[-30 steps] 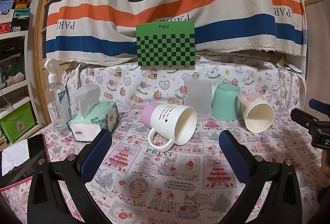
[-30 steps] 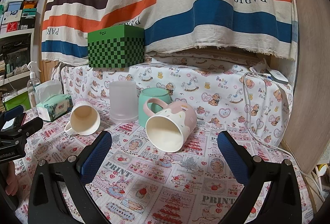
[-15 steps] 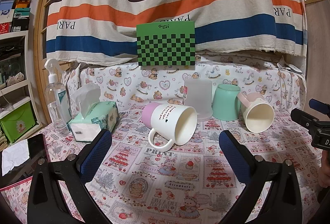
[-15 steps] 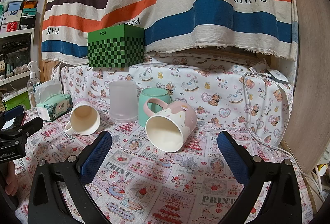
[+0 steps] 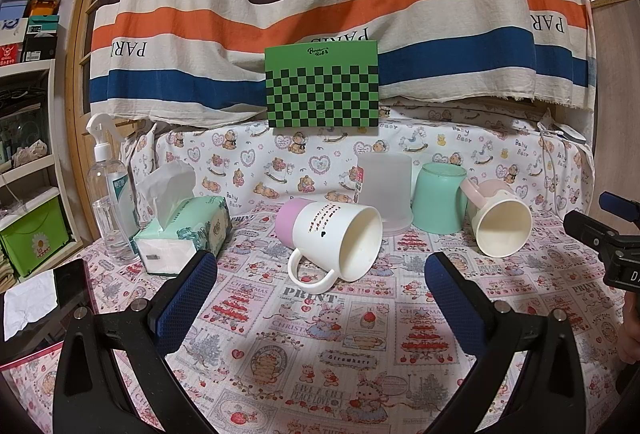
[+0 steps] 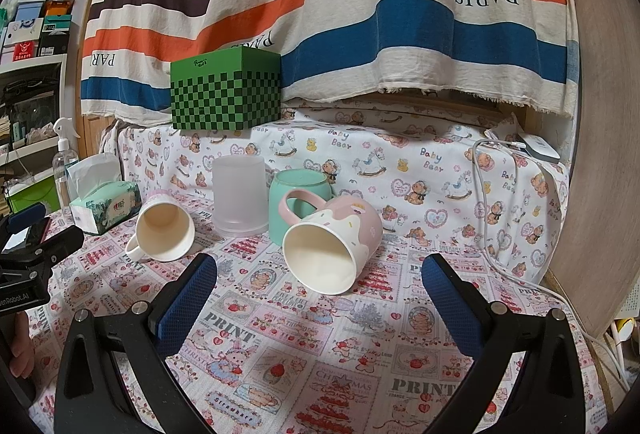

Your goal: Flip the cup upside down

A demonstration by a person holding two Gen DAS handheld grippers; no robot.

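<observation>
2 mugs lie on their sides on the worktop [image 5: 320, 346]: white mug [image 5: 336, 240] ahead of the left hand-held gripper [image 5: 320, 274], pink mug [image 6: 330, 244] ahead of the right hand-held gripper [image 6: 320, 274]. Both hand-held grippers stand apart, holding nothing.

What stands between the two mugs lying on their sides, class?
Behind the gap between the white mug and the pink mug stand a frosted tumbler and a mint cup, both upside down; clearest in the left wrist view.

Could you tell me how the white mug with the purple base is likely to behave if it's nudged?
The white mug lies on its side, so it may roll, though its handle, resting toward the tablecloth, should check that. It looks glazed and rigid: probably slippery and breakable.
</observation>
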